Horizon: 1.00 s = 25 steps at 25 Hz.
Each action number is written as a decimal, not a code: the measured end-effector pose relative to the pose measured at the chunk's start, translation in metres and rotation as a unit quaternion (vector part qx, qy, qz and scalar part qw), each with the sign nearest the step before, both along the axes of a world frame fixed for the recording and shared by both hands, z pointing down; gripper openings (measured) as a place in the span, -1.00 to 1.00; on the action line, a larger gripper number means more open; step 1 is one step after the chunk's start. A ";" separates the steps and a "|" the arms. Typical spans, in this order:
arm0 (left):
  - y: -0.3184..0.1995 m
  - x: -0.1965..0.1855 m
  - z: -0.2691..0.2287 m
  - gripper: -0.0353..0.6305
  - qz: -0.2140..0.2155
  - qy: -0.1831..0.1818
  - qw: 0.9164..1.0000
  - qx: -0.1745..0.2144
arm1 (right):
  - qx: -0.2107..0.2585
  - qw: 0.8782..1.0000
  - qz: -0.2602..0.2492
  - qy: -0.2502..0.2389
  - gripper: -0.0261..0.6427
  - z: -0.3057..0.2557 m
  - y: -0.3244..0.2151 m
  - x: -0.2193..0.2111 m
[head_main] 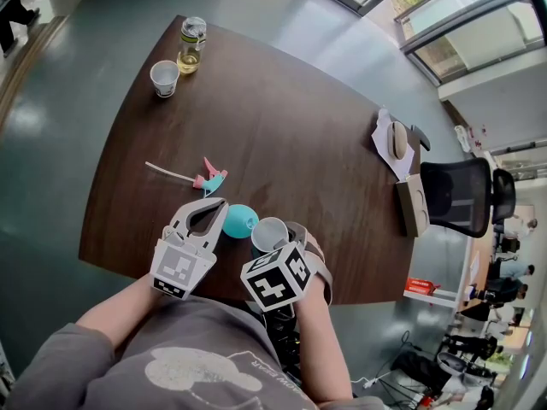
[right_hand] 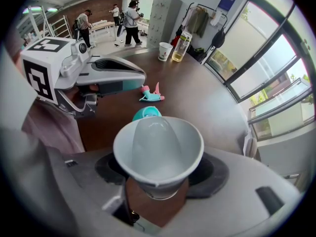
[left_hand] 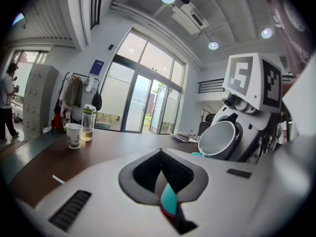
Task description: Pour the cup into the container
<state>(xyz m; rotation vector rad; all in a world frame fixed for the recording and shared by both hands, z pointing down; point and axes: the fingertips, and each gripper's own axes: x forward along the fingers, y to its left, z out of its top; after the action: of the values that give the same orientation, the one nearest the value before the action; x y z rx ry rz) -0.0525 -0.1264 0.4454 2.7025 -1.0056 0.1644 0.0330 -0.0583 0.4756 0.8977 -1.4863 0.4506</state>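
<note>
Paper cup (head_main: pixel 164 78) and bottle (head_main: pixel 191 45) sit at the far corner, pink-teal toy (head_main: pixel 208 178) mid-table. Your right gripper (head_main: pixel 272 239) clamps the tilted grey cup (right_hand: pixel 158 147) just beside the teal container (head_main: pixel 240 221). Left gripper (head_main: pixel 218 210): 2 jaws together, gripping nothing.

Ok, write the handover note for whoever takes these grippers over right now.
Right gripper: tongs shut on the pale grey cup, held tipped toward the teal container.
Left gripper: tongs closed together, nothing clearly gripped, beside the container.
Things: the container stands on the table, just left of the cup.
Done: cup lifted and tilted. Its inside looks empty, so the pour may be finished; the container's contents are not visible.
To do: check the container, then set the cup down.
</note>
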 end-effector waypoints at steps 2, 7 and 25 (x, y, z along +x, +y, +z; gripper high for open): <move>0.000 0.000 0.000 -0.87 0.000 0.001 1.000 -0.001 | -0.002 1.000 -0.001 0.001 -0.06 0.000 0.000 0.000; -0.001 0.001 0.001 -0.87 0.001 0.005 1.000 -0.001 | -0.006 1.000 -0.001 0.006 -0.06 0.001 0.000 0.001; 0.000 0.001 0.000 -0.87 0.005 0.009 1.000 -0.003 | -0.014 1.000 -0.007 0.017 -0.06 -0.001 -0.002 -0.001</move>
<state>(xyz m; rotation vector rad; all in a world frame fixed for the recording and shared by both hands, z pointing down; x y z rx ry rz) -0.0517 -0.1262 0.4453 2.7001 -0.9841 0.1452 0.0319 -0.0600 0.4745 0.8685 -1.4517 0.4437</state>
